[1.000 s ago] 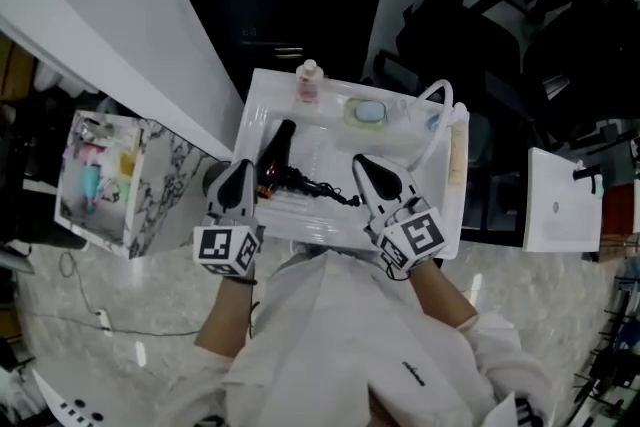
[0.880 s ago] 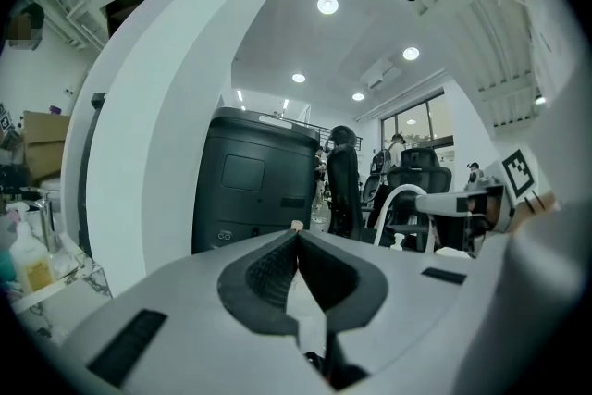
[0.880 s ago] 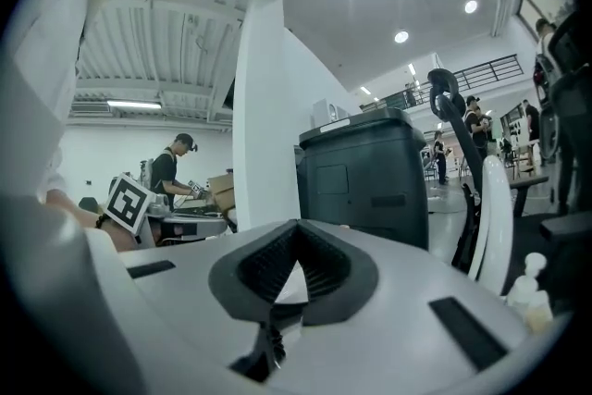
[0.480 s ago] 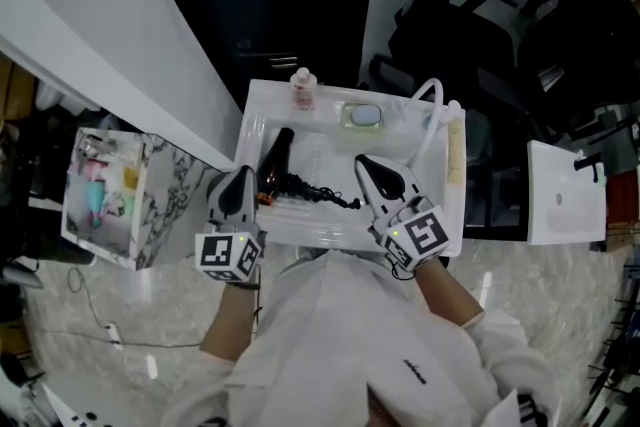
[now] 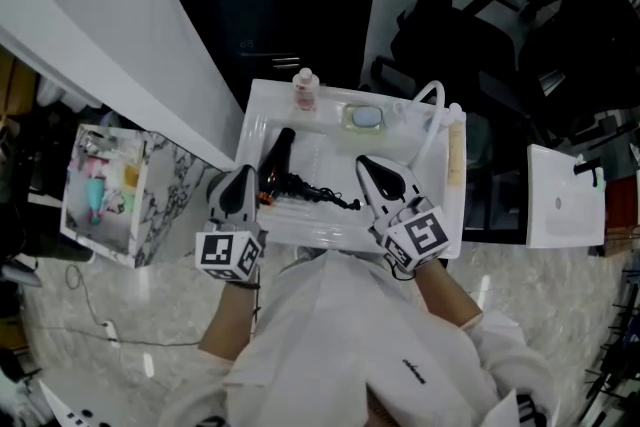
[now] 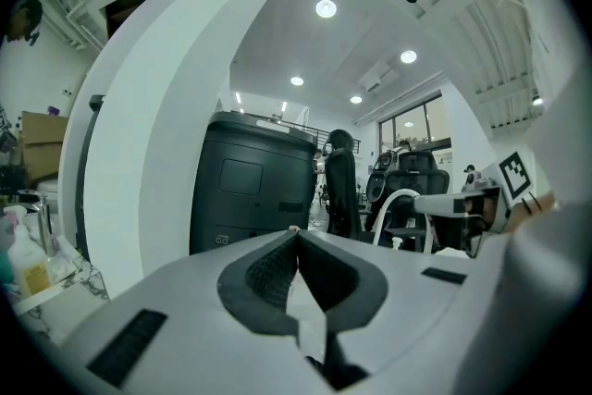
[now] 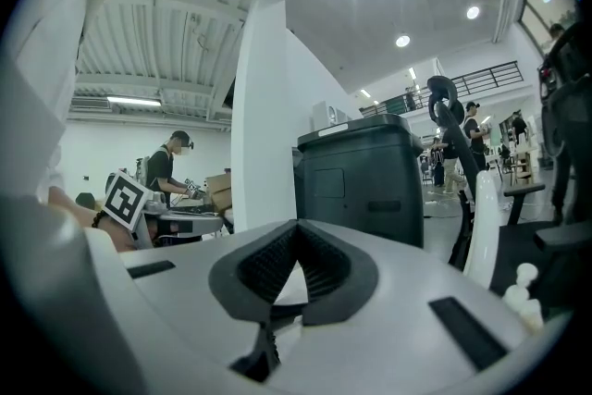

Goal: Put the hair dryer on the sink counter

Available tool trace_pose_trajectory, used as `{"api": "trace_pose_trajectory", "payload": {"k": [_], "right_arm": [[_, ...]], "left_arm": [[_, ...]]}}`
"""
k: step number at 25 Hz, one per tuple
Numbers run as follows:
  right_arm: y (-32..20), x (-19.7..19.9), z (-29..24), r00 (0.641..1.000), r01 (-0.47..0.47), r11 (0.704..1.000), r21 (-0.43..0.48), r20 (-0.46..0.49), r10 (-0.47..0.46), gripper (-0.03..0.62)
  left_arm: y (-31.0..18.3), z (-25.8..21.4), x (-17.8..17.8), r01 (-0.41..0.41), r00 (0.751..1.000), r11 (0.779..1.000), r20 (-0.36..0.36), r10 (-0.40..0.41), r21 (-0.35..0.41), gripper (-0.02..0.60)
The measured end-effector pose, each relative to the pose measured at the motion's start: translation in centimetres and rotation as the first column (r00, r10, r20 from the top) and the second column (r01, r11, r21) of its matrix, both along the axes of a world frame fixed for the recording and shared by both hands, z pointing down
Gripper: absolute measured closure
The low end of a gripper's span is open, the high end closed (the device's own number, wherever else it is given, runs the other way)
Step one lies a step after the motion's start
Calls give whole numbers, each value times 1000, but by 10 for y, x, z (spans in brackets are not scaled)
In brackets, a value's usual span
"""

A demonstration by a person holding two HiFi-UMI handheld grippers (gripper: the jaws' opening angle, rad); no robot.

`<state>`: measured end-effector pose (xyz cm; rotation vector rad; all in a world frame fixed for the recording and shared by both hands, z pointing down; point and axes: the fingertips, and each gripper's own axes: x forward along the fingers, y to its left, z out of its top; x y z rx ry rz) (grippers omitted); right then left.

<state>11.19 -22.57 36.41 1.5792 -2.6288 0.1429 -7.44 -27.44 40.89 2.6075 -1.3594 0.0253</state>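
My left fingers (image 5: 238, 185) and right fingers (image 5: 375, 173) are pressed together on nothing, and the hair dryer (image 5: 277, 158) has a loose cord (image 5: 325, 192) that could snag and tug it if it is moved.

My head camera looks steeply down from above on the white sink counter (image 5: 320, 230), with the left gripper (image 5: 240, 180) at left and the right gripper (image 5: 363, 162) at right. Each gripper camera sits low, close behind its own jaws, facing roughly level toward the far side. Both share the dark cabinet (image 6: 250, 190) and white pillar (image 6: 139, 134) beyond the sink.
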Motion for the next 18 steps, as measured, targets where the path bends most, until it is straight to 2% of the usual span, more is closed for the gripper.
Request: {"api": "trace_pose_trajectory", "payload": {"k": [18], "right_arm": [[4,-9,2,1000,24,1000,-7,-19,-24,577]], "left_arm": [[6,3,-3,11,1000,1000,-11,-11,-3,555]]}}
